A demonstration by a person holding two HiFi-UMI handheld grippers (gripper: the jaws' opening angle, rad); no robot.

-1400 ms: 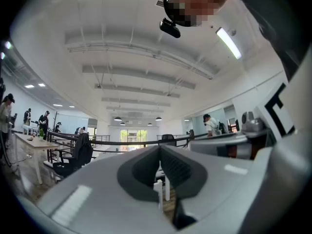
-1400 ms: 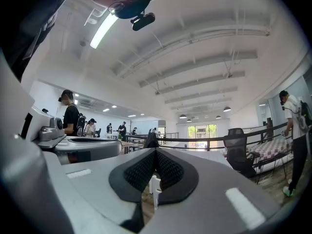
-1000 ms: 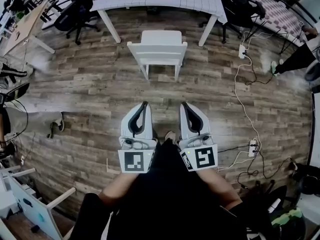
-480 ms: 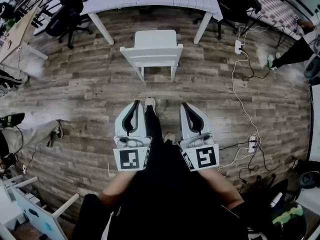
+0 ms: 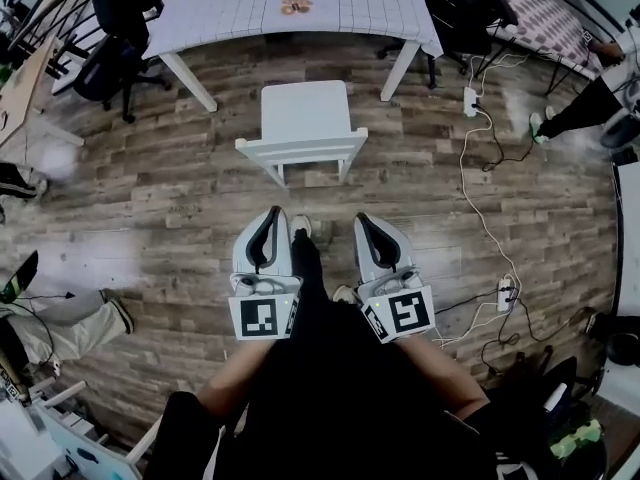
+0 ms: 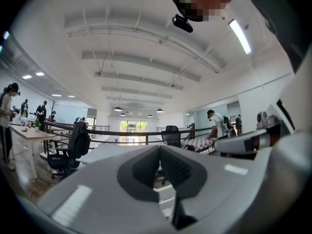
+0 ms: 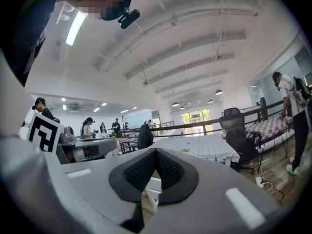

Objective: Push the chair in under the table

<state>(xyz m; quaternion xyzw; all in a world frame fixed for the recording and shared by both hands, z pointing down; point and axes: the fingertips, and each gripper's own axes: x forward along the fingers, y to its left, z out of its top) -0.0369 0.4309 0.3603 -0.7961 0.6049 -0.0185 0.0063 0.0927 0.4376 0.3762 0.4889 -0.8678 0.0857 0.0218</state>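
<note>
Nearest the person, the left gripper (image 5: 272,214) and the right gripper (image 5: 366,219) point side by side toward 12 o'clock, a shoe (image 5: 299,226) showing between them. Each gripper's own view shows its padded jaws clenched together with nothing between them: the left gripper (image 6: 159,148) and the right gripper (image 7: 155,153) are both empty. Ahead of the tips lies a bare strip of plank floor (image 5: 150,188), so neither gripper touches anything. Beyond that strip, at 12 o'clock, stands the white chair (image 5: 305,114), its backrest rail turned toward the person and its seat toward the table, set slightly askew. From 1 to 4 o'clock a white cable (image 5: 482,208) snakes across the boards, from a power strip (image 5: 469,99) beside the chair down to another power strip (image 5: 505,293); it lies well apart from the chair's legs. The floor from 8 to 10 o'clock is open. Past the chair, a band of floor separates the seat's far edge from the near edge of the white table (image 5: 230,8). The chair sits between the two near table legs (image 5: 187,81), closer to the right one. A small orange item (image 5: 295,7) lies on the tabletop. A dark office chair (image 5: 110,58) stands at 10 o'clock and a black chair (image 5: 460,8) at 1 o'clock, both outside the table legs.
</note>
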